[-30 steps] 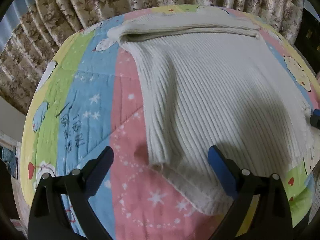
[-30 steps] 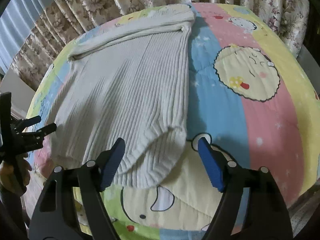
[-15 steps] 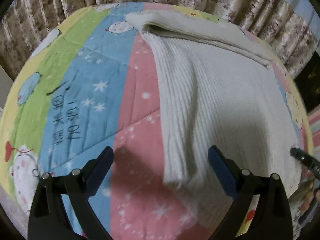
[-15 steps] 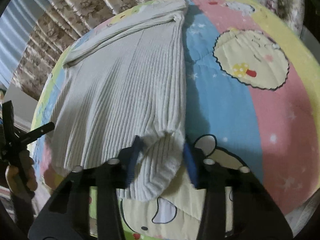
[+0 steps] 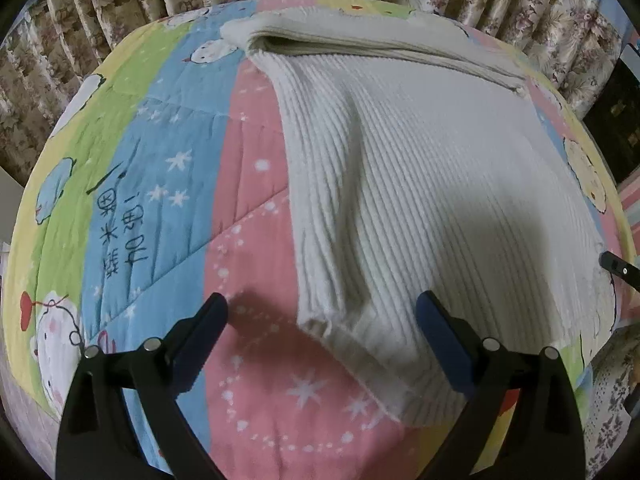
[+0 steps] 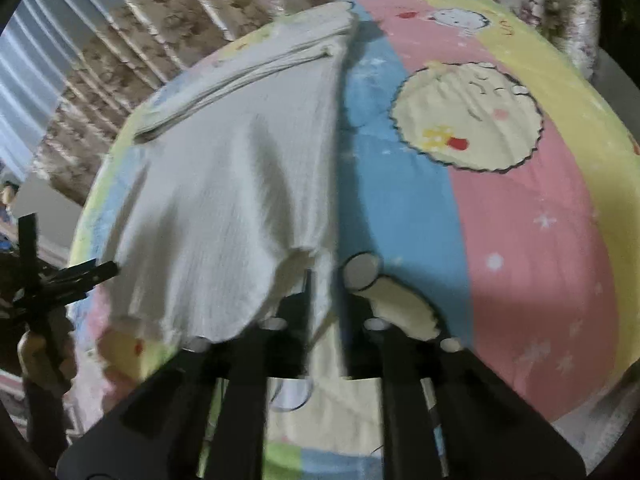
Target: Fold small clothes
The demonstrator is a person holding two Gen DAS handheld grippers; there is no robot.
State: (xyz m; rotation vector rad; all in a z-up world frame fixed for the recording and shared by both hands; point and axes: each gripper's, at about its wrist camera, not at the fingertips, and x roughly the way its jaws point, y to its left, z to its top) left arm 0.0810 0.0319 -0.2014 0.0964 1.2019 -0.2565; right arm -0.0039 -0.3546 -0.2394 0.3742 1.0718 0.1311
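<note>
Right wrist: right gripper point(image 6: 326, 296) fingers clamped on sweater point(image 6: 224, 208) hem; left gripper point(image 5: 322, 340) fingers apart, hovering.

- A bed carries everything, covered by a quilt point(image 5: 248, 184) in pink, blue, green and yellow stripes with stars and cartoon figures.
- A cream ribbed sweater point(image 5: 440, 184) lies directly on the quilt, spread from the far edge toward the near edge.
- Its far end is folded into a thick band across the far edge.
- In the right wrist view, the sweater point(image 6: 224, 208) has its near right corner lifted off the quilt point(image 6: 520, 240).
</note>
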